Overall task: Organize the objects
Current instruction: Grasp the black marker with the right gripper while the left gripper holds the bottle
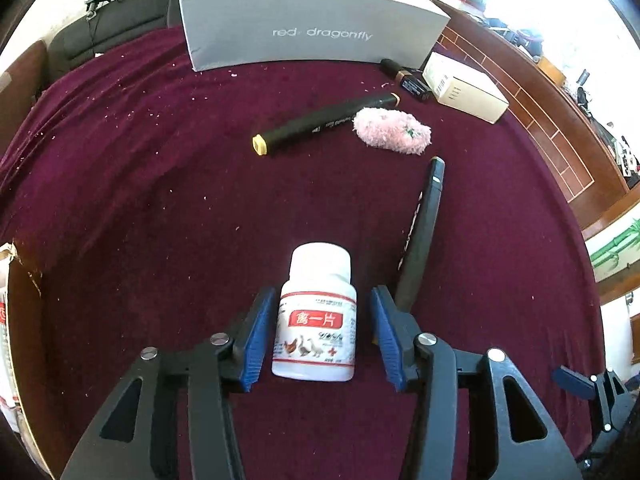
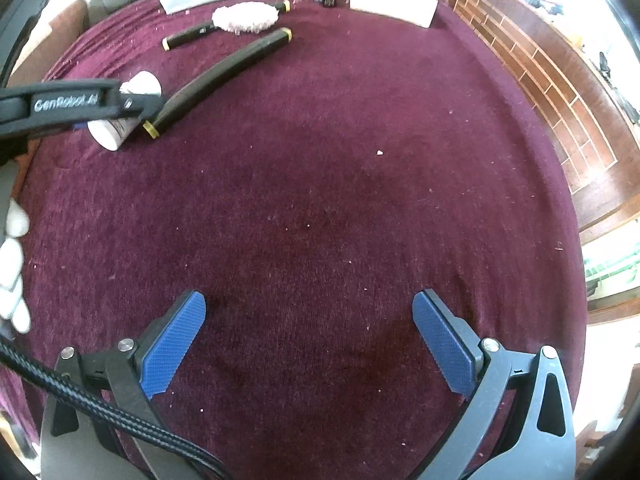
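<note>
The left gripper (image 1: pixel 316 332) brackets the white pill bottle (image 1: pixel 316 316): its blue fingers (image 1: pixel 253 344) stand either side of the body, half spread, with a sliver of maroon worktop (image 1: pixel 160 200) showing on each side, so no grip is made. The bottle lies on its side, long axis running straight ahead between the fingers, cap away from them. Just beside the bottle, right of it, lies a long dark pen (image 1: pixel 420 236); beyond the bottle are a black marker (image 1: pixel 324 124), a pink fluffy pad (image 1: pixel 394 131) and, farthest, the grey box (image 1: pixel 312 24). The right gripper (image 2: pixel 310 344) hangs wide and empty, well apart from the bottle, so the left is nearer.
</note>
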`<state>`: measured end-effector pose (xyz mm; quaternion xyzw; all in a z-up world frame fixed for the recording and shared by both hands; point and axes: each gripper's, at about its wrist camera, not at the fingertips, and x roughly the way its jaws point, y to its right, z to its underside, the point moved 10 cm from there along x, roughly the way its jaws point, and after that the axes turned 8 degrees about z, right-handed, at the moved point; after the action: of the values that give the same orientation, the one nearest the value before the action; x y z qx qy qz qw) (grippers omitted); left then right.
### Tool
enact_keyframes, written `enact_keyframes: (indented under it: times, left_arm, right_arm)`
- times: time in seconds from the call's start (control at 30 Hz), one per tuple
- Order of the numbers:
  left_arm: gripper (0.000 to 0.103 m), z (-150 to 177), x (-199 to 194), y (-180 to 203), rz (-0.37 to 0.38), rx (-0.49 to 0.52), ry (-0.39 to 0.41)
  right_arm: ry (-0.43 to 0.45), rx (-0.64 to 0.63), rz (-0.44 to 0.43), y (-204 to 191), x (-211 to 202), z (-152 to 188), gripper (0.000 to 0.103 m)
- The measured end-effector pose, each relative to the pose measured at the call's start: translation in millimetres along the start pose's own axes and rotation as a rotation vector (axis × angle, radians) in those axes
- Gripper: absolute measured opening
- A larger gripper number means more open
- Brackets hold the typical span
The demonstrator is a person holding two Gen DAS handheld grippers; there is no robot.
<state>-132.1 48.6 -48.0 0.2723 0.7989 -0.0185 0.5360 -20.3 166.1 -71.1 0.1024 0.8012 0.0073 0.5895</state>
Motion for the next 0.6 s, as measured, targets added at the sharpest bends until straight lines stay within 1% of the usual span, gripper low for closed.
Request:
enact_keyframes:
  times: [0.03, 0.07, 0.1, 0.17, 0.2, 0.27, 0.33, 0.37, 0.43, 0.5, 0.53, 0.6]
  left_arm:
    - [0.042, 1, 0, 0, 0.007, -0.005, -0.001]
    - [0.037, 3, -2, -1, 0.012, -0.011, -0.003]
    - [0.031, 5, -3, -4, 0.009, -0.021, -0.004]
    - [0.03, 13, -13, -13, 0.011, -0.07, 0.004]
    - [0.03, 19, -18, -19, 0.011, -0.092, 0.007]
    - [0.03, 28, -30, -27, 0.017, -0.123, 0.014]
    - [0.031, 38, -46, -32, 0.033, -0.147, 0.031]
    - [0.031, 42, -55, -32, 0.037, -0.143, 0.045]
    - [0.031, 52, -72, -30, 0.02, -0.112, 0.068]
    - [0.031, 61, -80, -28, 0.017, -0.097, 0.074]
    - [0.031, 66, -82, -28, 0.018, -0.099, 0.07]
    - [0.031, 75, -84, -31, 0.017, -0.115, 0.066]
  right_arm:
    - [-0.025, -0.008, -0.004, 0, 0, 0, 0.103]
    - [-0.047, -0.011, -0.008, 1, -1, 0, 0.098]
    - [-0.05, -0.008, -0.011, 2, -3, -1, 0.087]
    - [-0.038, -0.005, -0.042, 5, -14, -7, 0.075]
    - [-0.026, -0.001, -0.049, 7, -21, -12, 0.075]
    - [-0.002, -0.006, -0.038, 12, -31, -26, 0.075]
    - [-0.005, 0.0, -0.029, 15, -31, -42, 0.075]
    - [-0.016, 0.018, -0.051, 14, -30, -50, 0.075]
    - [-0.044, 0.07, -0.127, 5, -25, -64, 0.075]
    - [-0.067, 0.098, -0.192, -6, -21, -78, 0.075]
    - [-0.067, 0.094, -0.203, -14, -18, -87, 0.075]
    - [-0.059, 0.072, -0.187, -26, -13, -103, 0.075]
